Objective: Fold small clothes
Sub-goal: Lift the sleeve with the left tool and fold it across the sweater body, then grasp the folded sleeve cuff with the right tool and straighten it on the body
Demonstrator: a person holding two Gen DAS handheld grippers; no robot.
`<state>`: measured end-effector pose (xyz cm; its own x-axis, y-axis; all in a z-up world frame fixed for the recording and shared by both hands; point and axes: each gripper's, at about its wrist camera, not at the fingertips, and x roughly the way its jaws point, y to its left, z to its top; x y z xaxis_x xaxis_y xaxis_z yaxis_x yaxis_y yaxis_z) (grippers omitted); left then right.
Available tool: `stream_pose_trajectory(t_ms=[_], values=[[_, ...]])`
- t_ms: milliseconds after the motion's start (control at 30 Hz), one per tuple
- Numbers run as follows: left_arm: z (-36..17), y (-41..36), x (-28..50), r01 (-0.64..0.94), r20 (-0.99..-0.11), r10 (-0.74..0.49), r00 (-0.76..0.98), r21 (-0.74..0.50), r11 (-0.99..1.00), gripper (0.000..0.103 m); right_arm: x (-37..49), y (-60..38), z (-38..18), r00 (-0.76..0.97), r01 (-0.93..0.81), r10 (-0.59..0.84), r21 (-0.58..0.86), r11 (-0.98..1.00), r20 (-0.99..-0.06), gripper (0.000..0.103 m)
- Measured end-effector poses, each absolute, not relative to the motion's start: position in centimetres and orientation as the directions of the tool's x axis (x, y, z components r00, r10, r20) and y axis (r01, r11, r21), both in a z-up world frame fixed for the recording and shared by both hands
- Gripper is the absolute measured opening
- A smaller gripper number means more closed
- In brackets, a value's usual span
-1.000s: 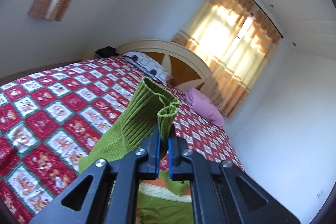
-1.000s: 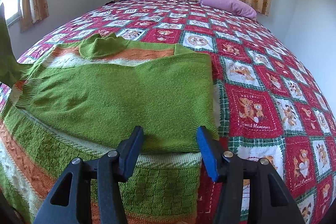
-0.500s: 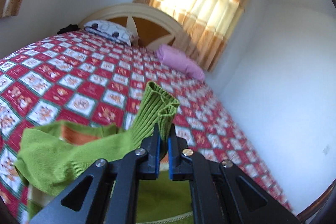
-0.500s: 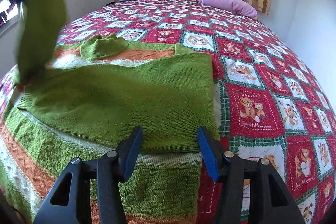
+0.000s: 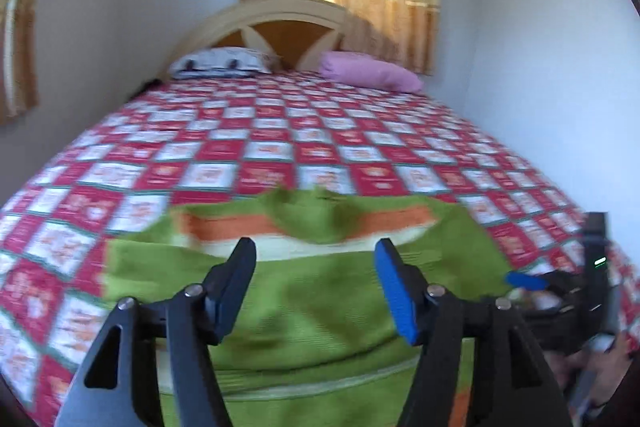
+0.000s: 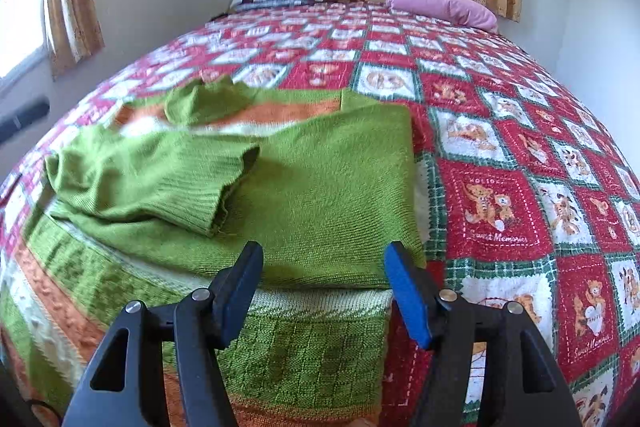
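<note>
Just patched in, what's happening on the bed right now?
A person with a gripper in each hand is folding a green sweater spread on the quilted bed. Both sleeves now lie folded across the body; the left sleeve rests loose with its ribbed cuff near the middle. The left gripper is opening with nothing between its jaws. The right gripper hovers over the sweater's lower half, also opening and empty.

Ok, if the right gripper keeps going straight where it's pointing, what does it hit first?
Most likely the green sweater. The right gripper, jaws opening with nothing between them, aims down at the folded body panel, near its lower edge. Depth is hard to judge.
</note>
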<state>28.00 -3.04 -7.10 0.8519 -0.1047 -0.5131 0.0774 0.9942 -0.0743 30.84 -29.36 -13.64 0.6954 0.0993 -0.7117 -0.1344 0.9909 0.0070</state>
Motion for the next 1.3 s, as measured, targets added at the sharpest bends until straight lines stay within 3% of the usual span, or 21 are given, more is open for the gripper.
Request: stream_pose_trajectory(t_ms=[133,233,333,433,500,533,567,600,700,800,967,1000,1033,1133,1300], values=[[-8.3,6.1,27.5,-0.130,-0.569,0.079,0.819,-0.049,0.990,0.065,30.0,-30.6,-11.4,0.727,-0.098,0.166,0.139,0.986,-0.666,0.064],[-9.1,9.1,26.1,-0.150,-0.579,0.085,0.811,-0.066,0.986,0.065,31.3,-30.0,-10.8,0.658,-0.159,0.325,0.296,0.942,-0.680,0.064],[-10.0,9.1,24.7,-0.110,-0.578,0.071,0.813,-0.033,0.993,0.066,33.5,-27.9,-11.0,0.593,-0.190,0.368,0.320,0.928,-0.716,0.064],[-11.6,7.5,24.6,-0.075,-0.603,0.075,0.795,0.026,0.997,0.073,35.3,-26.1,-11.8,0.556,-0.195,0.371,0.318,0.928,-0.744,0.060],[-12.8,7.1,25.2,-0.081,-0.630,0.107,0.769,0.069,0.994,0.073,36.5,-24.8,-13.0,0.511,-0.200,0.384,0.328,0.923,-0.769,0.031],[-13.6,7.1,25.6,-0.103,-0.661,0.139,0.737,0.092,0.990,0.073,36.8,-24.1,-13.4,0.497,-0.206,0.367,0.304,0.930,-0.786,0.024],[-14.2,7.5,26.3,-0.128,-0.698,0.154,0.700,0.089,0.988,0.073,37.0,-23.2,-13.6,0.501,-0.220,0.319,0.238,0.946,-0.804,0.010],[-14.4,8.2,26.5,-0.146,-0.716,0.143,0.683,0.057,0.988,0.074,36.9,-22.8,-13.5,0.513,-0.228,0.299,0.208,0.951,-0.805,0.007],[-14.1,9.4,26.0,-0.149,-0.713,0.081,0.696,-0.034,0.988,0.075,36.1,-22.5,-11.8,0.568,-0.248,0.290,0.175,0.953,-0.770,0.005],[-13.5,8.7,25.3,-0.105,-0.688,0.048,0.725,-0.041,0.994,0.074,35.2,-22.0,-8.9,0.643,-0.267,0.279,0.133,0.954,-0.713,0.005],[-13.1,6.8,26.6,-0.097,-0.667,0.149,0.730,0.114,0.989,0.076,33.8,-21.5,-3.8,0.768,-0.262,0.247,0.062,0.963,-0.590,0.004],[-13.3,7.2,27.2,-0.137,-0.672,0.206,0.712,0.154,0.978,0.078,33.9,-21.5,-3.3,0.781,-0.258,0.246,0.062,0.964,-0.574,0.004],[-13.9,7.7,27.7,-0.180,-0.695,0.252,0.674,0.177,0.968,0.086,33.6,-21.9,-2.8,0.795,-0.251,0.248,0.071,0.965,-0.554,0.004],[-14.1,9.4,27.5,-0.224,-0.718,0.235,0.655,0.112,0.968,0.094,33.7,-22.3,-3.3,0.793,-0.227,0.215,0.051,0.972,-0.570,0.004],[-14.4,9.4,25.5,-0.235,-0.705,0.283,0.650,0.167,0.957,0.096,34.5,-24.8,-8.1,0.732,-0.146,0.138,0.044,0.988,-0.667,0.004]])
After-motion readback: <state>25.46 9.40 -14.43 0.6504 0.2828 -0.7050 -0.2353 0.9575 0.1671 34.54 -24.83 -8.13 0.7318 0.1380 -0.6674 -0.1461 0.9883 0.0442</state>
